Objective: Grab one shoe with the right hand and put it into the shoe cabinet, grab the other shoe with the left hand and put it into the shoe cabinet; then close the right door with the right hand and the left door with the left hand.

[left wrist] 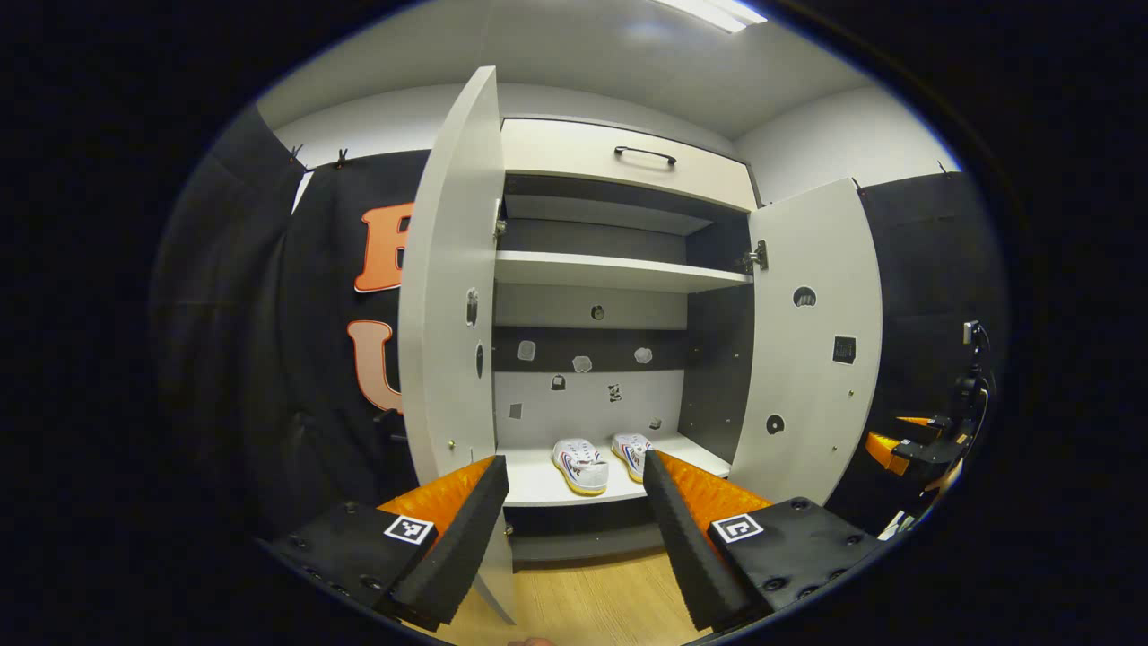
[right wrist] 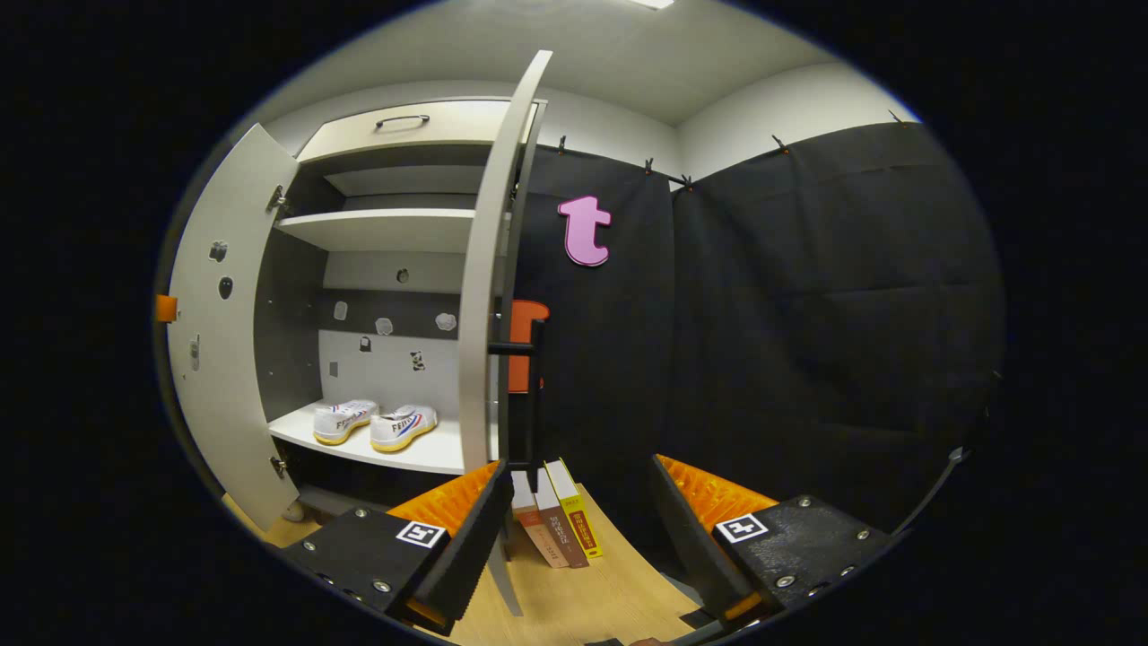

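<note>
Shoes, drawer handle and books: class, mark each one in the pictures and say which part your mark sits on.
Shoes (right wrist: 374,423): right gripper view, on the side of the shoe nearer the right door.
Drawer handle (left wrist: 645,154): left gripper view, middle of the bar.
Books (right wrist: 560,525): right gripper view, on the middle book's spine.

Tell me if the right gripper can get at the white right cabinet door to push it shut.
Probably yes. The open right gripper sits just beside the white right cabinet door, whose edge stands ahead of its fingers. Nothing blocks the way; the standing books sit low, beside the door's foot.
</note>
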Demonstrator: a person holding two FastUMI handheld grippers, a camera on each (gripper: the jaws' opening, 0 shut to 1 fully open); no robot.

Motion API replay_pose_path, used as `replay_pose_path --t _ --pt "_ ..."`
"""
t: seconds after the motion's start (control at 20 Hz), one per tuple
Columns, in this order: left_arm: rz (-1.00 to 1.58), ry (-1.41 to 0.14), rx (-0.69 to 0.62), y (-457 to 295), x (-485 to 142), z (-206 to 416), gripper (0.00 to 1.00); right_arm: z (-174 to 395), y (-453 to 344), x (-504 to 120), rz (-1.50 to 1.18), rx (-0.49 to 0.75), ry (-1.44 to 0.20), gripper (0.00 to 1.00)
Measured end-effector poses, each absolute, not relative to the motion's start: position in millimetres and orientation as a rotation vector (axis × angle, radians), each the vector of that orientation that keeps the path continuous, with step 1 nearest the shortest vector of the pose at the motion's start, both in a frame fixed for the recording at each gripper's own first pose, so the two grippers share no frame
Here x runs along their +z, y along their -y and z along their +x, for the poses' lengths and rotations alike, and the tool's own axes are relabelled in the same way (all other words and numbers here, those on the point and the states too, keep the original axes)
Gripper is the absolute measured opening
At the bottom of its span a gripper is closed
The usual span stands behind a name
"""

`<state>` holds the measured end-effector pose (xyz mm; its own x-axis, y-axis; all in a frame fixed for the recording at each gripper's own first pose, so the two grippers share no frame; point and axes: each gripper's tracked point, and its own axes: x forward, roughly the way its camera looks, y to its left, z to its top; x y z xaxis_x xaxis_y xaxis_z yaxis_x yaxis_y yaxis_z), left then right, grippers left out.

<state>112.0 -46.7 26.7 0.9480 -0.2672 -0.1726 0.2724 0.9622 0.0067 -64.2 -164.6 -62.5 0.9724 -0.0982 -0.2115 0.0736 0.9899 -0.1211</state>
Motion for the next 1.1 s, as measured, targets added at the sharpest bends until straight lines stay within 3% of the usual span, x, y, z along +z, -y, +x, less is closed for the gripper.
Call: replay_pose_path --t 0.45,0.7,0.8,1.1 --pt "0.028 -0.124 -0.153 -7.4 45.7 99.6 0.98 -49.2 147.7 -86.9 -0.130 -0.020 -0.258 0.94" --pt "-0.010 -0.125 -0.093 -31.7 45.5 99.6 0.97 -59.6 127.4 -66.1 -0.244 0.054 -0.170 0.93" --pt "-0.026 -0.108 -0.078 -40.7 50.5 98.7 0.97 -59.3 126.0 -70.0 -0.205 0.074 -0.184 0.77" --pt "-0.044 -0.093 -0.050 -55.7 57.5 99.7 0.96 -61.2 99.9 -74.4 -0.118 0.159 -0.196 0.63"
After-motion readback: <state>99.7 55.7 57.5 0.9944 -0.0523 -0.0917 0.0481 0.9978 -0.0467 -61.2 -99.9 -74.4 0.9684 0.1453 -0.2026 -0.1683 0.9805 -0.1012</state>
